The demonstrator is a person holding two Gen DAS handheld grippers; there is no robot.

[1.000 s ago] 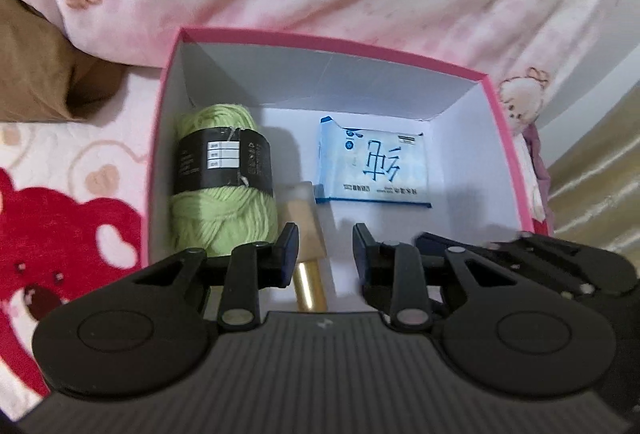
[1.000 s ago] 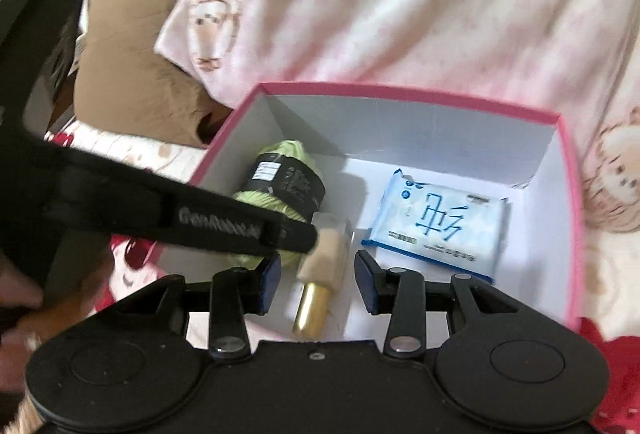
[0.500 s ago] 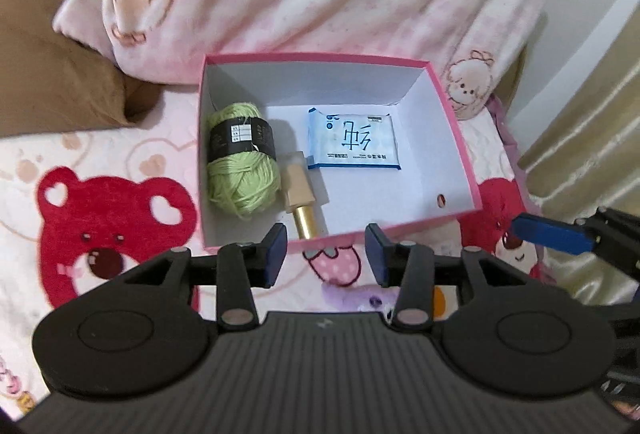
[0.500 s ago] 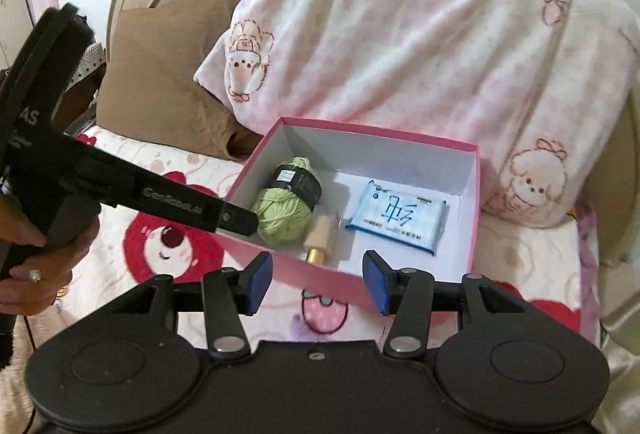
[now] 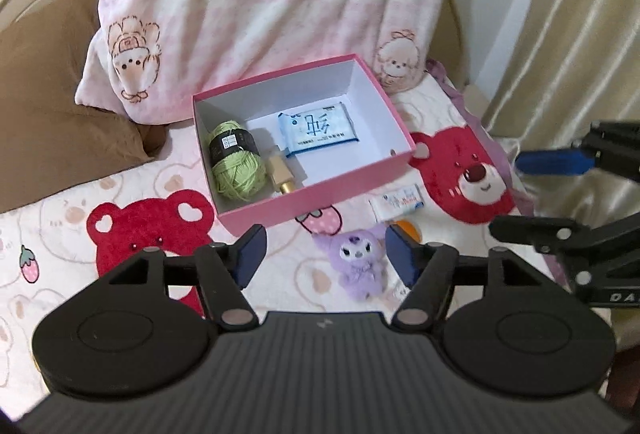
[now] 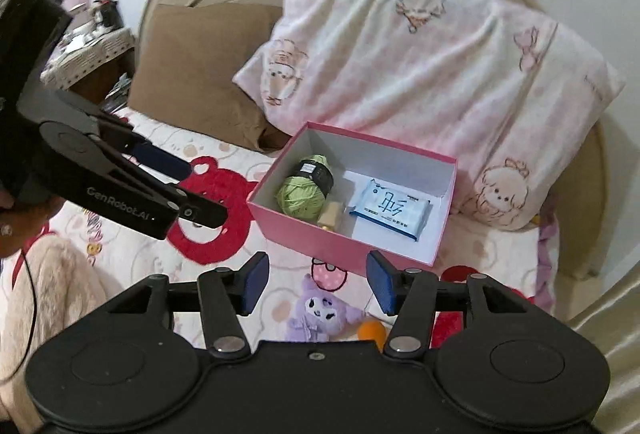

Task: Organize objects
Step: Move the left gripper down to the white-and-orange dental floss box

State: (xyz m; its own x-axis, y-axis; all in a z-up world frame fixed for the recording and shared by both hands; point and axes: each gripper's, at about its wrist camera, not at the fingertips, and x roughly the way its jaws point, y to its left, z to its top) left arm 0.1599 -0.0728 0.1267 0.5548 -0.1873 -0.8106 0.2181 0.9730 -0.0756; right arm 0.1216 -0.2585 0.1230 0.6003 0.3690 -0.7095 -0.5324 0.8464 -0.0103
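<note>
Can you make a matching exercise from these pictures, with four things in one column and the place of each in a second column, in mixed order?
Things:
1. green yarn ball
2. blue tissue pack
3. purple plush toy
4. small white packet

Places:
A. on the bedsheet, just outside the pink box, near its front right corner
B. inside the box, at its left end
C. on the bedsheet, in front of the box
D. inside the box, lying flat near its middle

Pairs: 1-B, 2-D, 3-C, 4-A

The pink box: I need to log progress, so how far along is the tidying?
Done: green yarn, gold bottle and blue tissue pack lie inside the pink box. In hand: nothing; left gripper and right gripper are open and empty. Left on the bed: purple plush, small packet, orange ball.
</note>
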